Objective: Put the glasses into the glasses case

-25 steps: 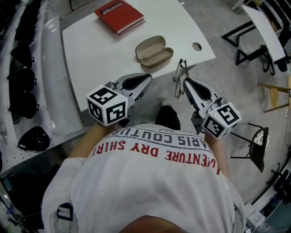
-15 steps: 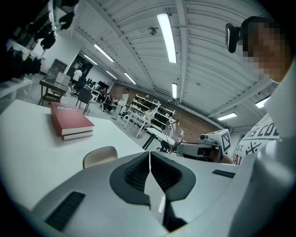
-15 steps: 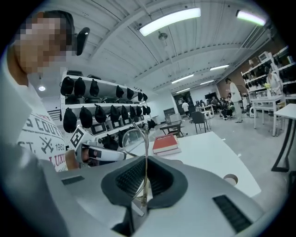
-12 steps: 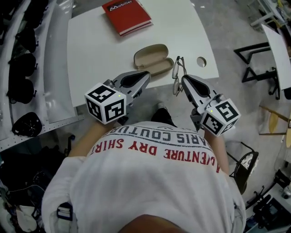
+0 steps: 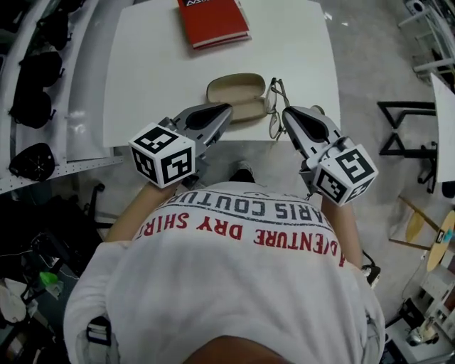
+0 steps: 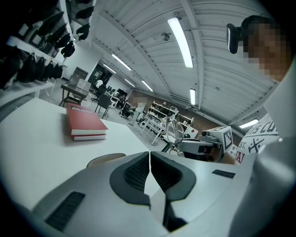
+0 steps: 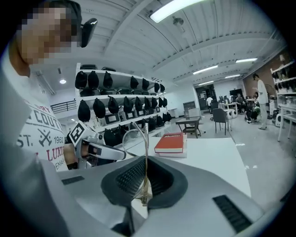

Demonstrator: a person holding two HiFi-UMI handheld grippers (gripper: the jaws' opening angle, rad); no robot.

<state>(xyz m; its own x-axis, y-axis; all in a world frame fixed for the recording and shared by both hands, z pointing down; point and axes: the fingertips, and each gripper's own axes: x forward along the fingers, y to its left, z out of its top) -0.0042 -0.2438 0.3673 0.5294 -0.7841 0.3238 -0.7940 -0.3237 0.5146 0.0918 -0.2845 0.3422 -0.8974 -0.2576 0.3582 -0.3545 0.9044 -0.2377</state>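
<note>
Near the white table's front edge, right gripper clamps thin wire-framed glasses, seemingly light and fragile, by the frame; left gripper closed, empty.

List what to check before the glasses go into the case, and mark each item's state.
1. Grip on the glasses: ok. The right gripper is shut on the frame.
2. Case open: ok. It lies open on the table with nothing visible inside.
3. Left gripper free to steady the case: ok. Its jaws are together with nothing between them, close to the case's near edge.
4. Glasses folded to fit: cannot tell. The temples' position is not clear in any view.
5. Room around the case: ok. The red book lies apart from it, at the far side of the table.
</note>
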